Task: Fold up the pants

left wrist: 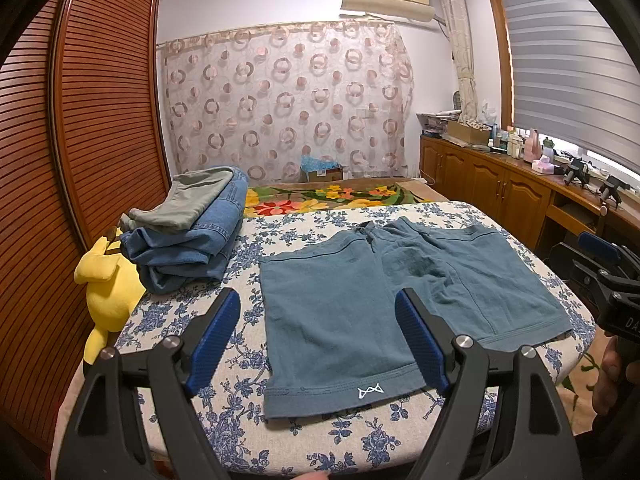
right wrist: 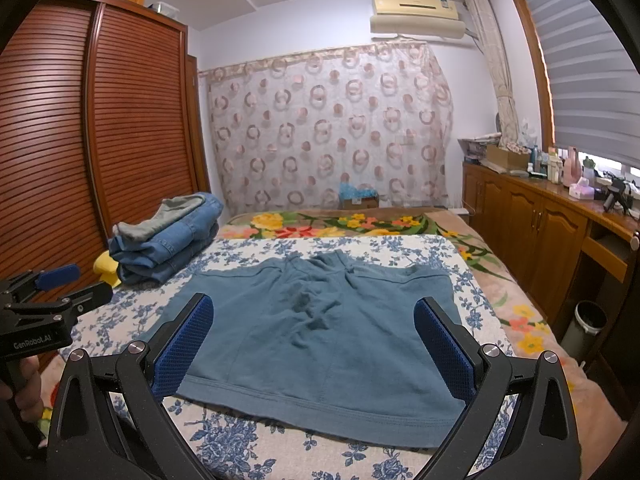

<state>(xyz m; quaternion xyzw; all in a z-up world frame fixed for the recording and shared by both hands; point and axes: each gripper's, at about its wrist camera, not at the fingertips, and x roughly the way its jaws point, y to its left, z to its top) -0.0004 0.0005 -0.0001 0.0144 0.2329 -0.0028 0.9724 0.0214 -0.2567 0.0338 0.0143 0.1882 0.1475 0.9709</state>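
Left wrist view: the left claw [left wrist: 318,338] hangs spread over the near hem of teal shorts [left wrist: 384,300] lying flat on the floral bed sheet [left wrist: 248,320]. Folded jeans [left wrist: 188,252] sit far left.

Right wrist view: the right claw [right wrist: 314,344] is spread above the shorts' [right wrist: 320,336] near leg, gripping nothing.

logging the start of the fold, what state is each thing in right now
shorts: spread flat on the floral sheet, unfolded, waistband far side
left gripper: open, holding nothing, over the near hem
right gripper: open, holding nothing
jeans: folded, stacked
grey garment: folded on top of the jeans
yellow plush toy: lying beside the stack
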